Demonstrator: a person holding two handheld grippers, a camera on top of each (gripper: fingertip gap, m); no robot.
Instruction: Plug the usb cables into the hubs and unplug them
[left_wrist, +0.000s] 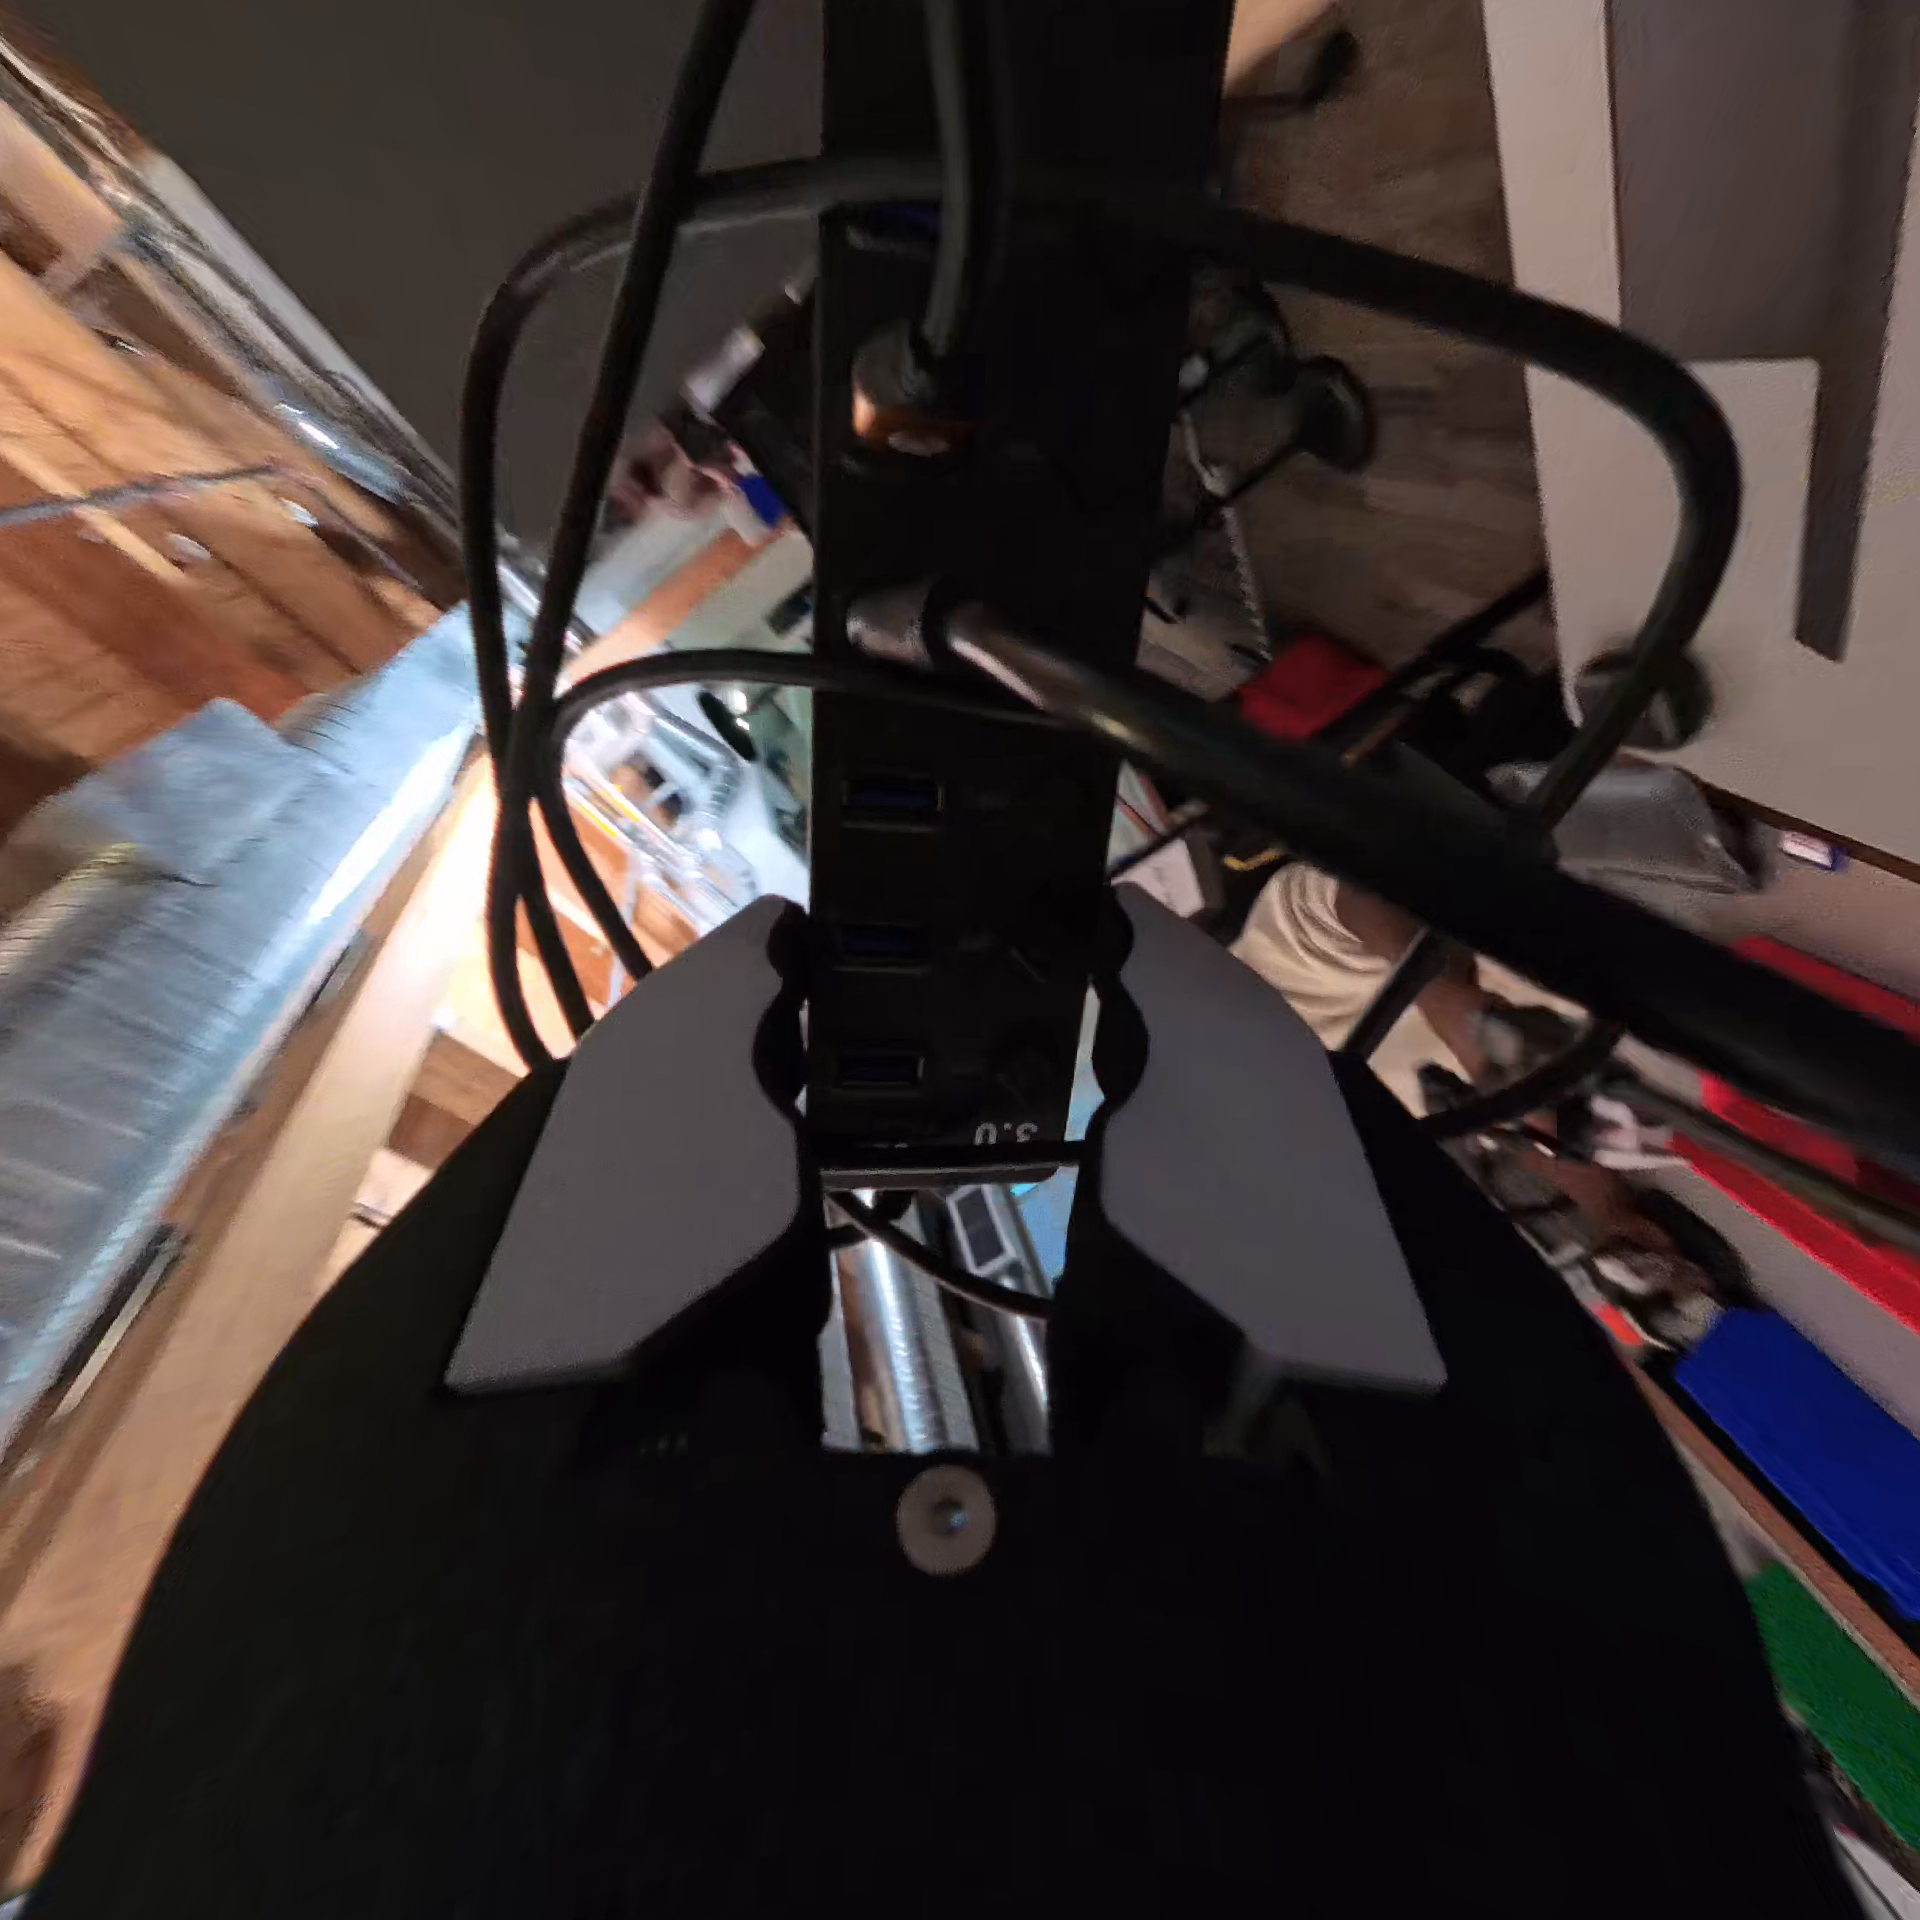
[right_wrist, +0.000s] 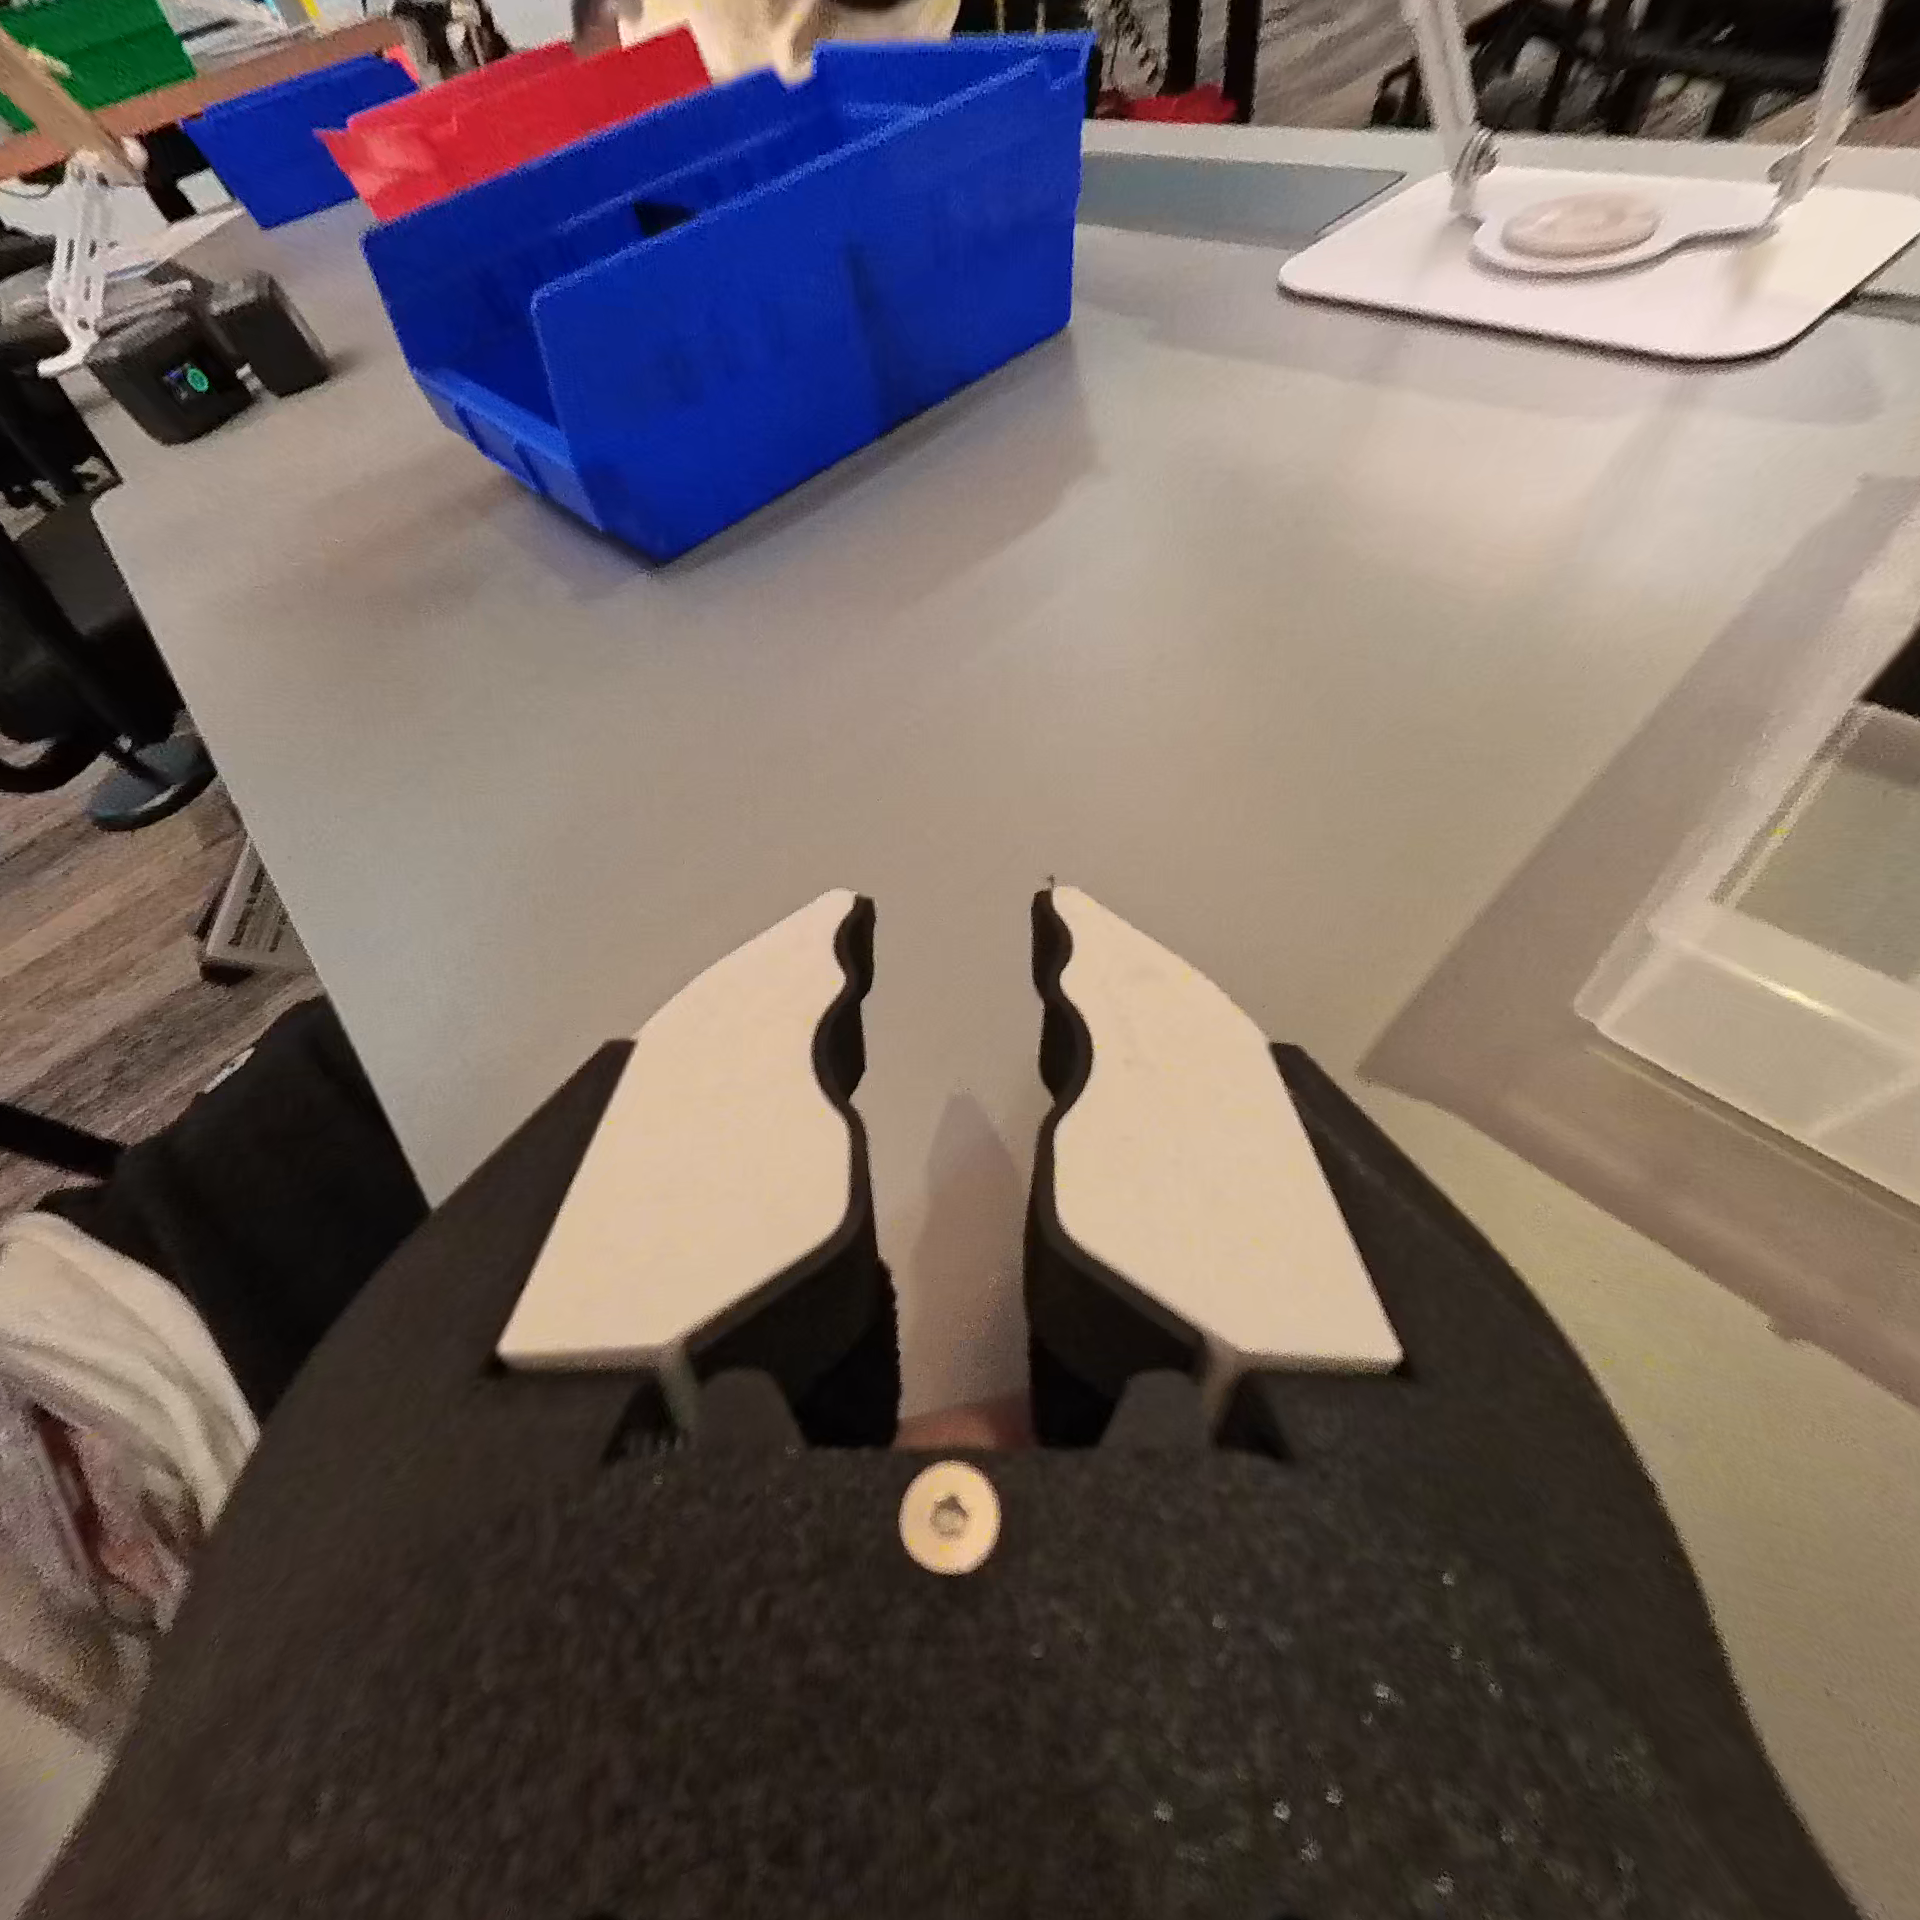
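In the left wrist view my left gripper (left_wrist: 951, 935) is shut on the near end of a long black USB hub (left_wrist: 997, 520) and holds it up in the air, tilted toward the room. Three blue ports (left_wrist: 891, 795) near the gripper stand empty. Farther along, two black cables are plugged in: one with a copper-coloured plug (left_wrist: 909, 400), one with a silver plug (left_wrist: 894, 623). Their cords (left_wrist: 1558, 343) loop around the hub. In the right wrist view my right gripper (right_wrist: 954, 909) is open and empty, low over the grey table (right_wrist: 1039, 675).
A blue bin (right_wrist: 748, 301) stands at the table's far left, with a red bin (right_wrist: 520, 125) and another blue bin behind it. A white stand base (right_wrist: 1600, 260) is at the far right. A clear plastic box (right_wrist: 1766, 956) sits at the right edge.
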